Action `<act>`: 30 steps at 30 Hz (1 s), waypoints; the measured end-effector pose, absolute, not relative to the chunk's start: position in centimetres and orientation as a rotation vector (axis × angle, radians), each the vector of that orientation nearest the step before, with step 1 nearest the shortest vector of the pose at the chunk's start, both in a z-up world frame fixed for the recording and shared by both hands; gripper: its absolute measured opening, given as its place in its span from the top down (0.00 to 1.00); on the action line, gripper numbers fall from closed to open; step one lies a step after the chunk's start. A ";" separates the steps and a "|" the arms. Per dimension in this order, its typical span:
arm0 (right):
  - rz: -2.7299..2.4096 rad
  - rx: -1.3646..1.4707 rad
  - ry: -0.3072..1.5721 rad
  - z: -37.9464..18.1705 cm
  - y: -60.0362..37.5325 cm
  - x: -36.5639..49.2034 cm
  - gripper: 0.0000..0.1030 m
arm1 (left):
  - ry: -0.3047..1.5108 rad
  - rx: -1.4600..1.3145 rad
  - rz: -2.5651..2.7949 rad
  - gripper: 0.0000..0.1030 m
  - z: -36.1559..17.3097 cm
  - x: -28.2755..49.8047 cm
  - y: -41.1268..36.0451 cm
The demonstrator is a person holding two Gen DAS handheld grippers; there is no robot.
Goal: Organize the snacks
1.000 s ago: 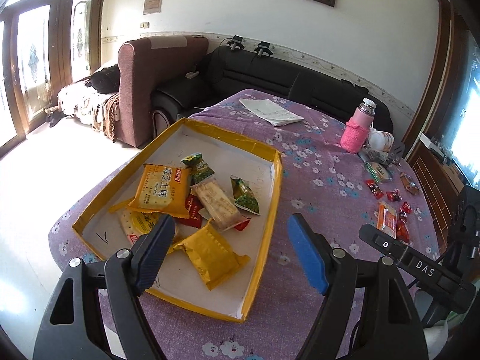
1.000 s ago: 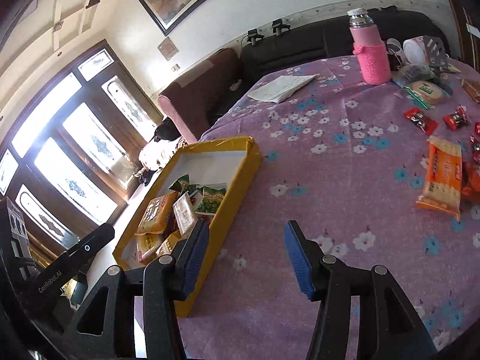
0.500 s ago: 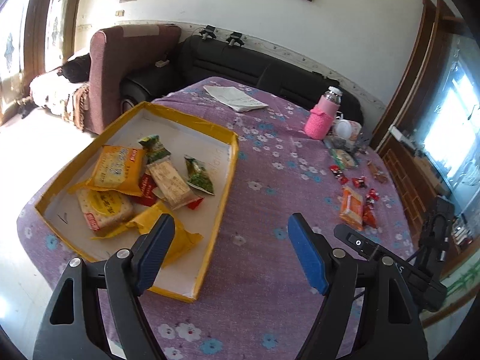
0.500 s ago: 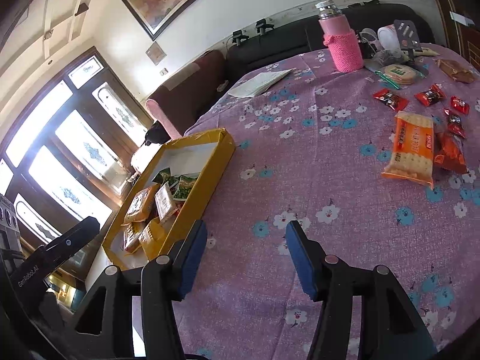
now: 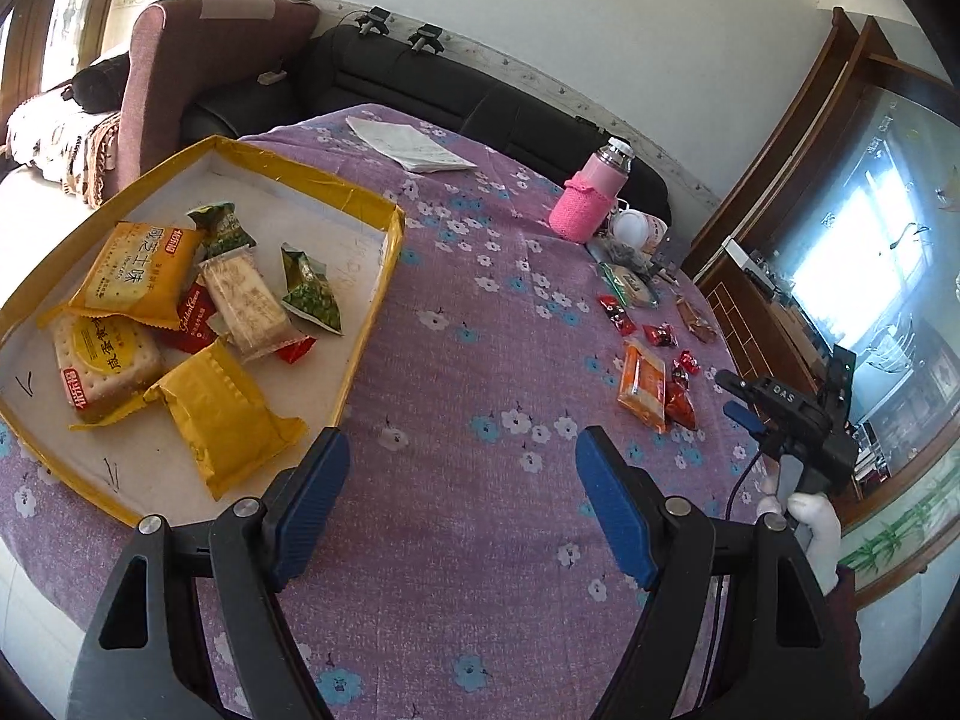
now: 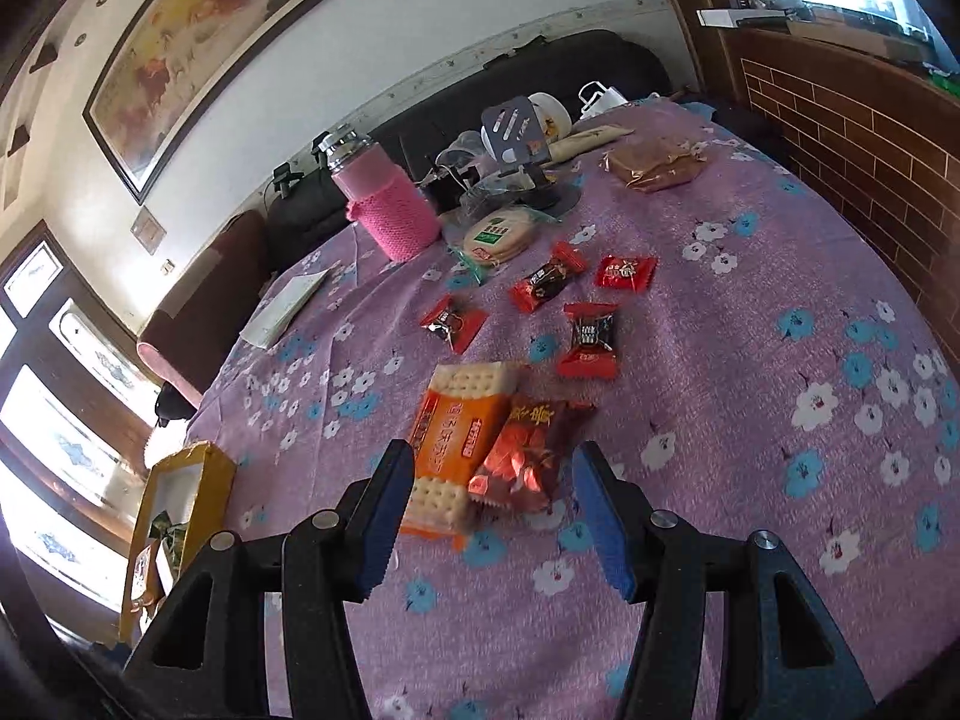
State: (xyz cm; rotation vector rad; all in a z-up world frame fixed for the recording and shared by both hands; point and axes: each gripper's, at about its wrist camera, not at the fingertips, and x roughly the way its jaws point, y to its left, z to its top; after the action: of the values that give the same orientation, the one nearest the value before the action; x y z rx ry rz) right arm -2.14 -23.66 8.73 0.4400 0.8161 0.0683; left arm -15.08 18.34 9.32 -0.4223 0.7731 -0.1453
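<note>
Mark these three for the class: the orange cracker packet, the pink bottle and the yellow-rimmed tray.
orange cracker packet (image 6: 454, 427), right wrist view, on its orange printed middle.
pink bottle (image 6: 389, 213), right wrist view, on its knitted sleeve.
yellow-rimmed tray (image 5: 384, 267), left wrist view, on its right-hand rim.

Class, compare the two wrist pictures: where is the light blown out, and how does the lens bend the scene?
Left wrist view: window at right washes out, and the wall line curves. Right wrist view: the doors at left glare white, the purple tablecloth bulges, corners go black.
</note>
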 end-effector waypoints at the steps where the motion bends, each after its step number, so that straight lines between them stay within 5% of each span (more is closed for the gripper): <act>1: 0.088 0.424 0.830 8.6 -23.1 -1.1 0.44 | 0.776 -0.419 -0.144 0.24 9.3 -15.1 18.2; 11: 0.014 0.174 1.054 4.9 -17.0 6.9 0.45 | 0.791 -0.389 -0.146 0.24 9.2 -14.9 17.2; 14: -0.015 0.157 1.079 4.1 -16.2 7.6 0.37 | 0.797 -0.393 -0.150 0.24 9.0 -14.8 17.2; 30: 0.343 0.283 1.197 3.8 -6.0 -0.4 0.43 | 0.828 -0.422 -0.156 0.24 8.0 -14.3 18.2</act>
State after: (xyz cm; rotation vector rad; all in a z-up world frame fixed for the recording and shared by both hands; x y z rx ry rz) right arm -0.42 -6.01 3.83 0.2834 1.1970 0.3430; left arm -14.33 18.18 8.01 -0.4218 0.8283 -0.1564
